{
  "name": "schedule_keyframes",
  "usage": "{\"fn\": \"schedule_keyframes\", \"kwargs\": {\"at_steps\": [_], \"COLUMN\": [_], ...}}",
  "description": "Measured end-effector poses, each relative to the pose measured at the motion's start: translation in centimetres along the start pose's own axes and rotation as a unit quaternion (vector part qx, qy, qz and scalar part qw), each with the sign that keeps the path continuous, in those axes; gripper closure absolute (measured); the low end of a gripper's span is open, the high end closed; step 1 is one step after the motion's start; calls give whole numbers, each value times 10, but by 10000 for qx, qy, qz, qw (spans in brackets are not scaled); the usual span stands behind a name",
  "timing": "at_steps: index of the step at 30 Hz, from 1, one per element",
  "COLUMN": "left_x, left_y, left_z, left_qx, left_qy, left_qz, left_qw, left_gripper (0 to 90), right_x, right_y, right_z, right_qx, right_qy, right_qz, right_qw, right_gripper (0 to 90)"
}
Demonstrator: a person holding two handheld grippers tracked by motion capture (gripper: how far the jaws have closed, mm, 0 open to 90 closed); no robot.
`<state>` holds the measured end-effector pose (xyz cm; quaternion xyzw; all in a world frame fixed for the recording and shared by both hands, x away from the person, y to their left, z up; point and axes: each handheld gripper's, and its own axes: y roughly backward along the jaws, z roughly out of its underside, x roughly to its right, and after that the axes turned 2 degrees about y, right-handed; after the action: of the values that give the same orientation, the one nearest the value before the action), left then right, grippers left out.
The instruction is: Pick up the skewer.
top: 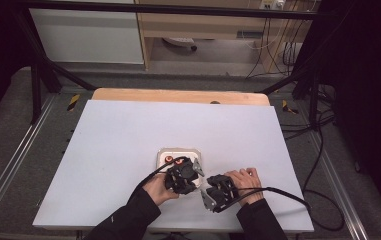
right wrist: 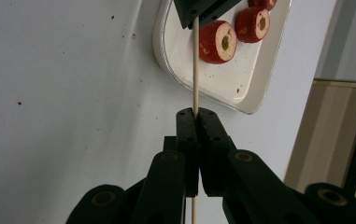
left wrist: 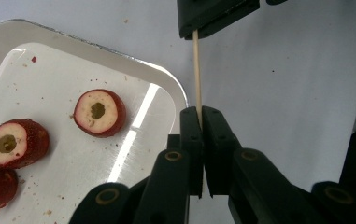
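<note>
A thin wooden skewer [left wrist: 196, 70] is held at both ends. My left gripper [left wrist: 201, 112] is shut on one end, and my right gripper [left wrist: 215, 16] clamps the other end at the top of the left gripper view. In the right gripper view the skewer [right wrist: 195, 70] runs from my right gripper [right wrist: 195, 113] up to the left gripper [right wrist: 203, 9]. A white tray [left wrist: 119, 53] holds three red fruit pieces with pale flesh and cored centres [left wrist: 98, 112]. In the high view the left gripper [top: 182, 176] is over the tray's near edge, with the right gripper [top: 219, 192] just right of it.
The tray [top: 178, 151] lies on a pale grey mat [top: 128, 135] covering the table, whose wooden strip [top: 178, 95] shows at the far edge. Cables [top: 278, 192] trail from the grippers to the right. A black frame surrounds the table.
</note>
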<state>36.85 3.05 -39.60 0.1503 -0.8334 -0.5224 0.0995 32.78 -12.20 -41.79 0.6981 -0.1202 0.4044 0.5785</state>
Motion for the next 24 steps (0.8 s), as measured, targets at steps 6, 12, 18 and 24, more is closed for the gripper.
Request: {"fn": "schedule_keyframes", "kwargs": {"at_steps": [6,12,18,24], "left_x": [2,2,0,-9], "left_y": [-2,1,9,18], "left_z": [-1,3,14,33], "left_qx": [-78,-2,85,162], "left_qy": [-8,-13,31,171], "left_qz": [-50,-89,-179,-312], "left_qw": [10000,10000,9998,9992], "left_gripper": [883,889,889,888], "right_x": [-2,-1,7,12], "right_y": [0,2,7,10], "right_z": [-1,-1,12,35], "right_qx": [-44,50,308,676], "right_qy": [125,-166,-1305,-3095], "right_qz": [56,130,199,-112], "right_qw": [9999,9998,9908,9484], "right_gripper": [884,830,635,411]}}
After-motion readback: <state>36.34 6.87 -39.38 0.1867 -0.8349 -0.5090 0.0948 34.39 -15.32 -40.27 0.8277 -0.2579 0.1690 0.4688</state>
